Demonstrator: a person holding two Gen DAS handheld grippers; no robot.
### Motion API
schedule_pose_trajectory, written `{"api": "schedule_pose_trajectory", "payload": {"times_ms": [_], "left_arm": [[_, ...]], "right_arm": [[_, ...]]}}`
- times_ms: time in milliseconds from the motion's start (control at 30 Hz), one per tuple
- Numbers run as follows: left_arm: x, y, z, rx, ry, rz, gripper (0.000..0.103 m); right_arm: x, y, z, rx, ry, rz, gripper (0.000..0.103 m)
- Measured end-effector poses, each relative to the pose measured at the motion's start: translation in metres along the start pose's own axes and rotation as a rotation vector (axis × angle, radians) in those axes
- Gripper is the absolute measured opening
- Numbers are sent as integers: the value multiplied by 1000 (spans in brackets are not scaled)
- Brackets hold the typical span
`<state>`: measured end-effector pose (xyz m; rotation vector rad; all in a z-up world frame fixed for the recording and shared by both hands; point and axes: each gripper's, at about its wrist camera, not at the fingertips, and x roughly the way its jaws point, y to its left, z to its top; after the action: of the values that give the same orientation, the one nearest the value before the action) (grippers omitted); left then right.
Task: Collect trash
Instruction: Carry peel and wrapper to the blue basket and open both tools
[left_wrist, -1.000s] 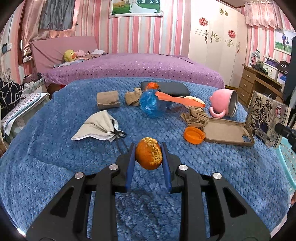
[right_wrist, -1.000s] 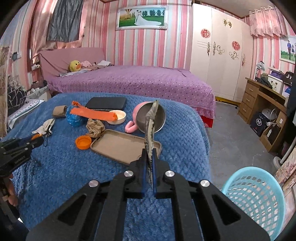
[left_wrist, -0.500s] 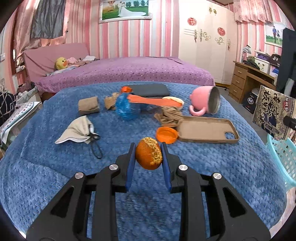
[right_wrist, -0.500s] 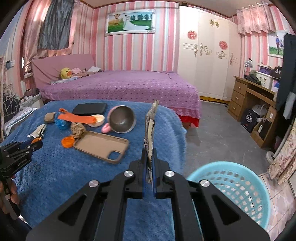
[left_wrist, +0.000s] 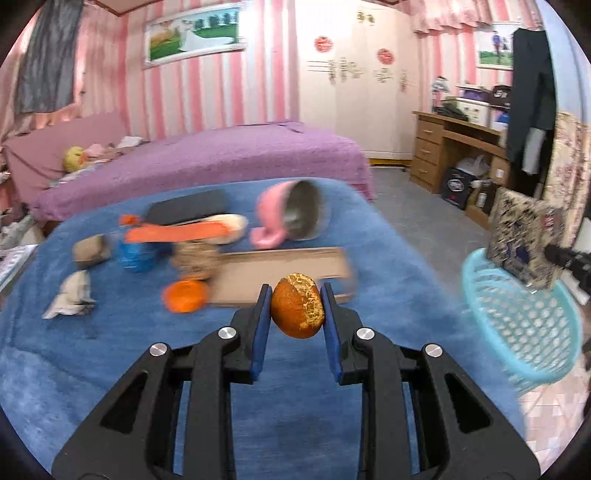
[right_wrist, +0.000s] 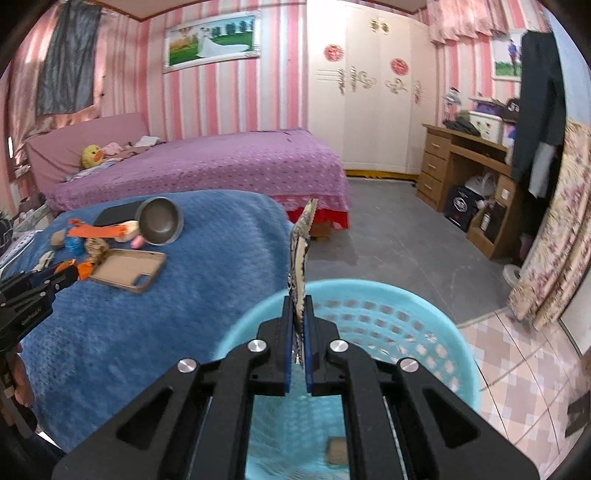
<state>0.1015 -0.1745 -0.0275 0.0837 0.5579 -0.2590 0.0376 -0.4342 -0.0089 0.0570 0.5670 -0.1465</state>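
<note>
Right wrist: basket (right_wrist: 436, 314), small brown scrap (right_wrist: 337, 451) inside

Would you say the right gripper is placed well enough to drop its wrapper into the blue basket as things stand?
Probably yes. The right gripper, shut on the wrapper, hangs over the open mouth of the blue basket, and nothing lies between them.

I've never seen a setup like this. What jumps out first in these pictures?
Front and centre, the left gripper clamps an orange peel above the blue blanket. The right gripper pinches a flat patterned wrapper upright over the turquoise basket beside the bed. Behind, clutter lies on the blanket: a tipped pink mug and a tan phone case.
</note>
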Motion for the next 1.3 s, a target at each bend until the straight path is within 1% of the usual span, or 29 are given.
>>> {"api": "schedule_pose_trajectory", "payload": {"times_ms": [100,200,267,333,467,600,700,733,767,800,833,867,900,967,1033,1167,1300], "left_arm": [[5,-42,2,26,14,-70,25],[8,-82,2,72,19,-113,25],[12,-102,2,84,29,-145,25],[16,-119,1,83,43,-170,25],[31,-147,-2,82,81,-195,25],[37,-167,-1,94,83,-211,26],[36,-179,2,99,78,-219,30],[36,-181,4,100,75,-217,40],[35,-181,6,99,69,-212,56],[34,-181,9,96,62,-207,62],[33,-180,11,93,56,-204,72],[31,-178,13,92,47,-198,77],[30,-176,15,91,36,-190,79],[27,-168,18,91,17,-156,87],[25,-156,20,76,3,-126,90],[22,-128,21,47,1,-81,93],[19,-109,19,38,-3,-42,94]], "right_arm": [[3,-22,-8,22,16,-22,5],[8,-45,-15,35,32,-53,5],[9,-57,-18,52,34,-55,5],[9,-67,-22,59,37,-57,5],[11,-88,-31,86,51,-75,5],[8,-104,-37,116,44,-83,5],[6,-108,-38,128,36,-85,5],[5,-107,-39,129,36,-85,5],[6,-107,-39,127,36,-84,5],[6,-107,-39,124,36,-83,5],[5,-105,-39,121,36,-84,5],[6,-104,-39,117,37,-85,5],[7,-103,-39,114,37,-86,5],[6,-101,-39,112,36,-86,5],[6,-100,-38,113,33,-84,5],[9,-93,-37,110,35,-76,5],[17,-81,-36,94,55,-90,6]]}}
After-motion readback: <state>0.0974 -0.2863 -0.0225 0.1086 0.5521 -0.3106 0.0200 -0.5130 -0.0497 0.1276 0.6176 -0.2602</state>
